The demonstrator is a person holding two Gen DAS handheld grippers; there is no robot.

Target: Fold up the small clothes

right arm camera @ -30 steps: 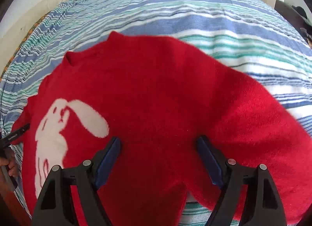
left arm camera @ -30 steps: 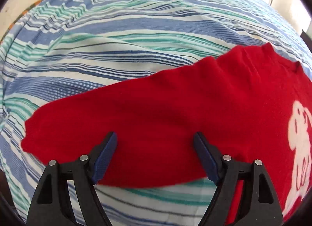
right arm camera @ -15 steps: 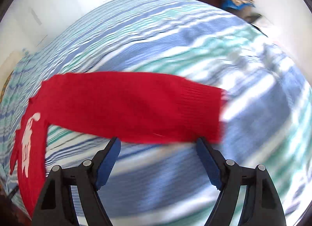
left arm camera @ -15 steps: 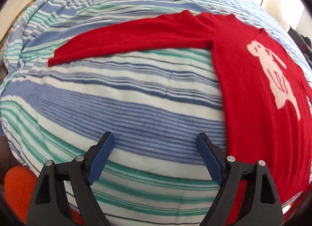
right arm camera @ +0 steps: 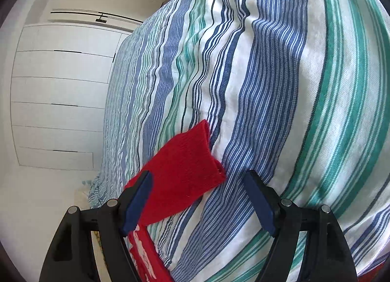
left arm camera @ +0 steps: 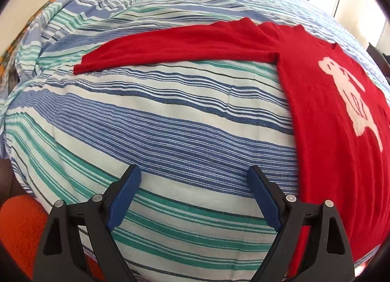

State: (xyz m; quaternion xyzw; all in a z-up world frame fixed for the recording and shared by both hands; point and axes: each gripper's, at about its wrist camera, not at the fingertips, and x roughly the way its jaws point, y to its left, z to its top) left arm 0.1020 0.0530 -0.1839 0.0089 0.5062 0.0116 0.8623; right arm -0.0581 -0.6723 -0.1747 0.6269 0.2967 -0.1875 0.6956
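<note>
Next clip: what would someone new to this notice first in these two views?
A red sweater with a white animal figure lies flat on the striped bedspread, at the right of the left wrist view, one sleeve stretched out to the left. In the right wrist view the other sleeve's cuff lies just ahead of the right gripper. Both it and the left gripper are open and hold nothing.

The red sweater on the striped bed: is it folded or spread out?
Spread out. The red sweater lies flat on the striped bedcover, one sleeve stretched straight out sideways, nothing doubled over.
</note>
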